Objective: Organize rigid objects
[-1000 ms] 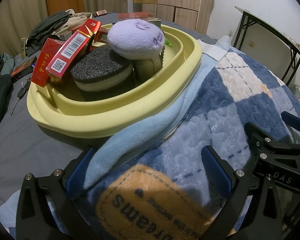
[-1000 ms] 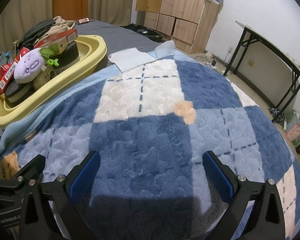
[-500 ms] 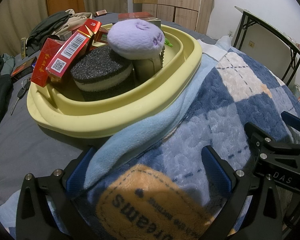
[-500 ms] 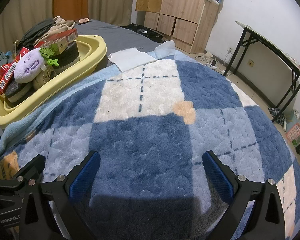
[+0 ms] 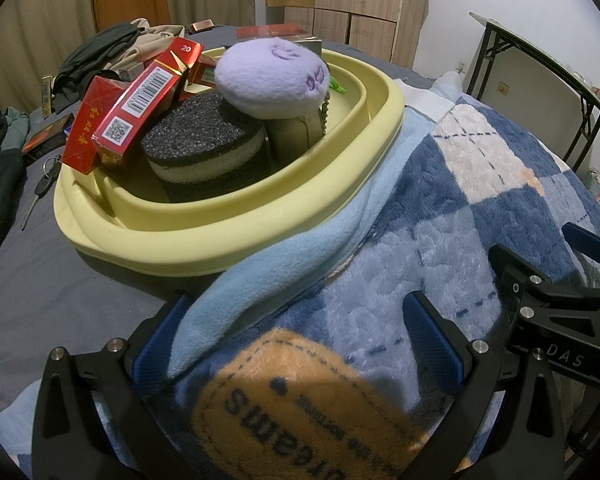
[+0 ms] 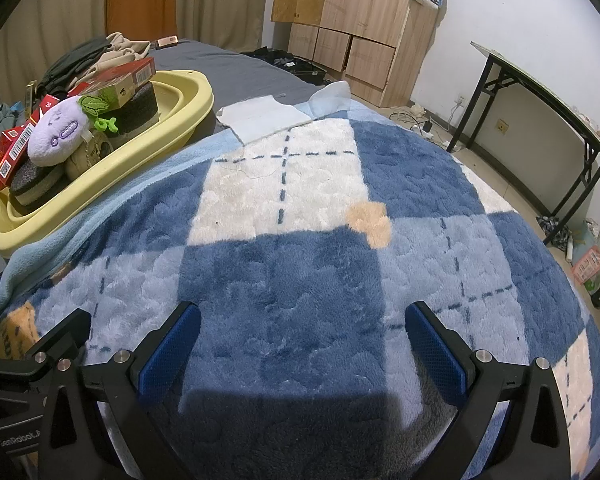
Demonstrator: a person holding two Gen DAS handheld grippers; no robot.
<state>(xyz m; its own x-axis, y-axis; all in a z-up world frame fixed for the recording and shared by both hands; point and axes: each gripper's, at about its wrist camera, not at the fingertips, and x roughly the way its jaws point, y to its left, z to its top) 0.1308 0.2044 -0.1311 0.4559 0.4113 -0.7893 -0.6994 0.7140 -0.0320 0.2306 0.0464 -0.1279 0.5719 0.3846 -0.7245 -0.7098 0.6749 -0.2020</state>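
Nothing has moved since the earlier frames. Left gripper [image 5: 296,344] sits low over the blanket [image 6: 300,272], jaws spread, holding nothing. Right gripper [image 6: 300,340] sits beside it over the same blanket, jaws likewise spread and empty. Yellow basin [image 5: 228,236] lies on the bed, its near rim touching the blanket's edge. Inside: red boxes [image 5: 140,100], a dark sponge [image 5: 200,144], and a purple plush [image 5: 272,76] on top.

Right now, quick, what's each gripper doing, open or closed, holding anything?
Left gripper: open, holding nothing, above the blanket.
Right gripper: open, holding nothing, above the same blanket.
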